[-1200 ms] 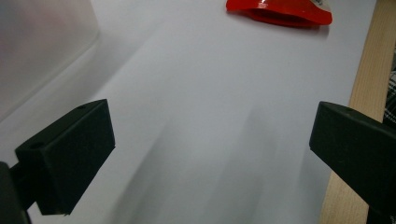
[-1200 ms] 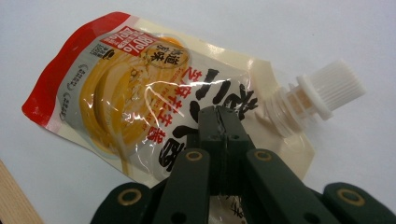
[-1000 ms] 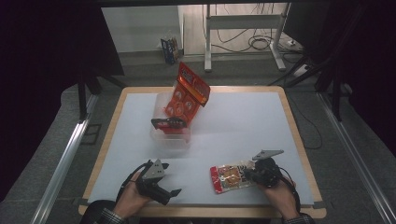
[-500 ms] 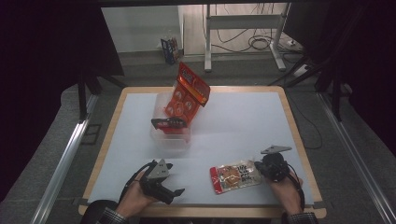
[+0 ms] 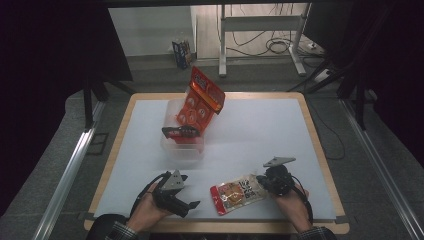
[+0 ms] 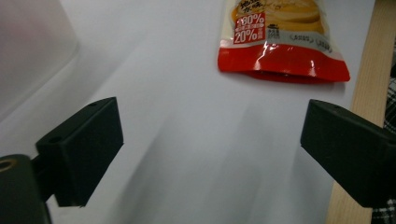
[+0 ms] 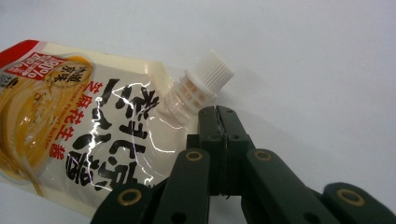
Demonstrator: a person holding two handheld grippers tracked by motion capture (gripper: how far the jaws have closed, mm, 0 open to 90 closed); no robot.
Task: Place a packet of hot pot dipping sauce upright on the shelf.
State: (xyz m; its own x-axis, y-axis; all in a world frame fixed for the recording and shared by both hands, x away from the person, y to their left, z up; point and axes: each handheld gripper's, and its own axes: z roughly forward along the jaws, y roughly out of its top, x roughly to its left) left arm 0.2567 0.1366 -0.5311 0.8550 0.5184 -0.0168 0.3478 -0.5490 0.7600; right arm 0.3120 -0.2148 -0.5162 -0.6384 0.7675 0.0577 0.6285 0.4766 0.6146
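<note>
A spouted food pouch (image 5: 235, 194) with a red bottom band lies flat on the white table top near the front edge. My right gripper (image 5: 261, 182) is at its spout end, jaws pressed together on the pouch's top edge (image 7: 159, 140) just below the white screw cap (image 7: 212, 70); the right gripper (image 7: 218, 112) is shut. My left gripper (image 5: 189, 191) rests low at the front left, open wide, pointing toward the pouch's red bottom (image 6: 280, 42). Nothing lies between the left gripper's (image 6: 210, 140) jaws.
A clear plastic tub (image 5: 182, 145) stands mid-table with an orange snack bag (image 5: 200, 102) leaning out of it and a black object (image 5: 179, 132) on its rim. The wooden table edge (image 6: 364, 88) runs close beside the left gripper.
The right gripper drifted right, then came back left, and the pouch shifted with it. The left gripper stayed nearly still.
</note>
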